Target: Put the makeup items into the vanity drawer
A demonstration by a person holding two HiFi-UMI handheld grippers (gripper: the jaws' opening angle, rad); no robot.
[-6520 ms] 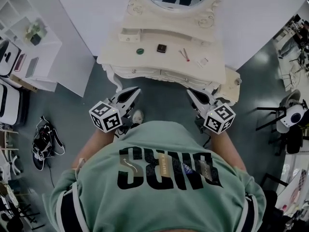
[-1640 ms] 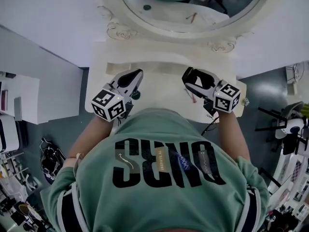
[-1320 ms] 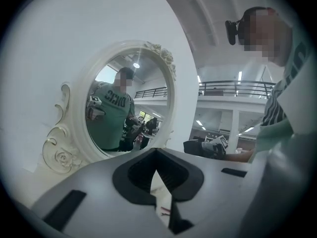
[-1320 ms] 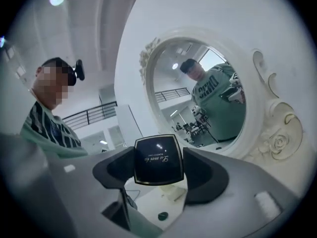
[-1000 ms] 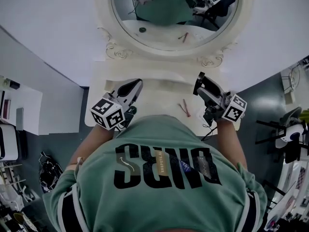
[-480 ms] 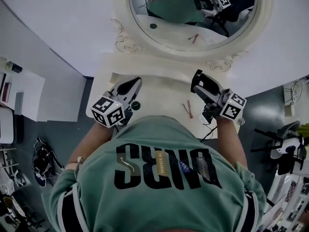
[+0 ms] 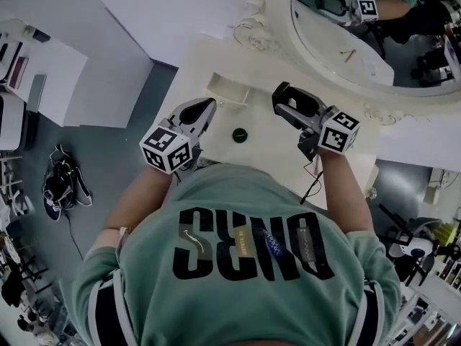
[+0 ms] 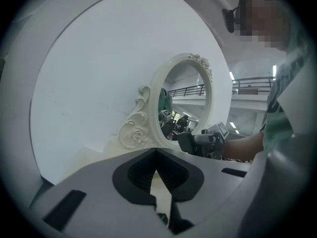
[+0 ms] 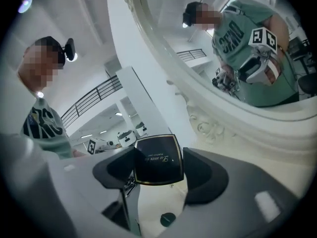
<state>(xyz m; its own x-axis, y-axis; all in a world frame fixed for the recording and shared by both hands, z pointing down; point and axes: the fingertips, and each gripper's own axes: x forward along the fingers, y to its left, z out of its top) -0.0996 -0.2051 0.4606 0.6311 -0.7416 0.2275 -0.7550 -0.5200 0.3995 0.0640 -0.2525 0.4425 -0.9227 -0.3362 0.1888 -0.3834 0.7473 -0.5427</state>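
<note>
Above the cream vanity top (image 7: 268, 148), right claw (image 7: 284, 101) grips black compact (image 9: 157, 160); left claw (image 7: 207, 107) closed.

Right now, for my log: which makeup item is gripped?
The square black compact, clamped in the right gripper; the round dark green item lies on the vanity top.

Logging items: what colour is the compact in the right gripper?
The compact is black with gold trim, clearest in the right gripper view.
</note>
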